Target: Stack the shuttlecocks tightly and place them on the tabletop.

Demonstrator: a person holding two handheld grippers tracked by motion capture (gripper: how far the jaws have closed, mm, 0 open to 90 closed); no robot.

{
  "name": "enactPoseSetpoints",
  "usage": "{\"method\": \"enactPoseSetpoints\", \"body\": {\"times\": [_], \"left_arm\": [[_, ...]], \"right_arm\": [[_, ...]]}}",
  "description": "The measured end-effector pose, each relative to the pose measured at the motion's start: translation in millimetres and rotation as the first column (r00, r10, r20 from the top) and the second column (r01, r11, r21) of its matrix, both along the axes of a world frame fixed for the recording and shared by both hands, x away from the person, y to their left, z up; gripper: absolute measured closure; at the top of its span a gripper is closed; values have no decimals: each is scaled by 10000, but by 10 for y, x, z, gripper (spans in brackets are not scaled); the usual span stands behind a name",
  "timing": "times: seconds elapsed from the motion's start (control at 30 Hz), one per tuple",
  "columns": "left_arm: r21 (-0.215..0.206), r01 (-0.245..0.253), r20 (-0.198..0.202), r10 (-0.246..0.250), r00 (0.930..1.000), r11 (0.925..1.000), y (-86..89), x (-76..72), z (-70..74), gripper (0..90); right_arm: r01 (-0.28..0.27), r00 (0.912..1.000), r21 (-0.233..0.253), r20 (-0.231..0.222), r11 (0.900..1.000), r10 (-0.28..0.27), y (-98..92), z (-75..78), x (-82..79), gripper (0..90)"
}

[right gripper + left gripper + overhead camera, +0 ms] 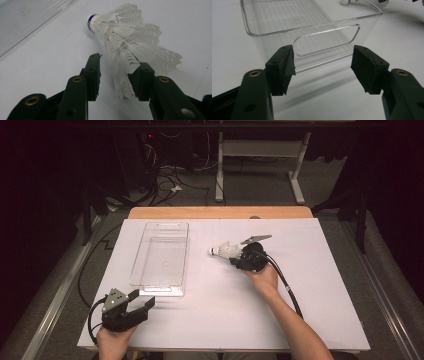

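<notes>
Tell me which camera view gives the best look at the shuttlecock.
The right gripper view: the shuttlecock is close up, feathers and blue-banded cork sharp, skirt between the open jaws. The high view shows it small beside the clear bin. The left gripper view catches just its cork tip at the top edge.

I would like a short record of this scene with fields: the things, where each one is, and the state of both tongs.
surface: white table
shuttlecock: lying on its side right of the bin, cork end pointing toward the bin
bin: clear plastic bin, nothing visible inside, handle cut-out in the near wall
right tongs: open, feathers between the jaws, not yet closed
left tongs: open, just short of the bin's near wall, holding nothing
</notes>
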State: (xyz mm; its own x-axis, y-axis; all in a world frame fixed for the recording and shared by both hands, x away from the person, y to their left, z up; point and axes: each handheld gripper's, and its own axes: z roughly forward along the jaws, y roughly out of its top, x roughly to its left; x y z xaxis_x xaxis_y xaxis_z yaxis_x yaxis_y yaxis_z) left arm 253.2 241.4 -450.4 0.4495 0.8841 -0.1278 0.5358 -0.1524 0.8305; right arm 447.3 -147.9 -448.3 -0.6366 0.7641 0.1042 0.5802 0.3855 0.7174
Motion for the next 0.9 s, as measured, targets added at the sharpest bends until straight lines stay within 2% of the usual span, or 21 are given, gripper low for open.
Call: {"method": "enactPoseSetpoints", "body": {"times": [0.9], "left_arm": [[7, 23, 7, -23, 10000, 10000, 0, -1, 1, 360]], "right_arm": [[165, 9998, 26, 73, 9999, -165, 142, -12, 45, 620]]}}
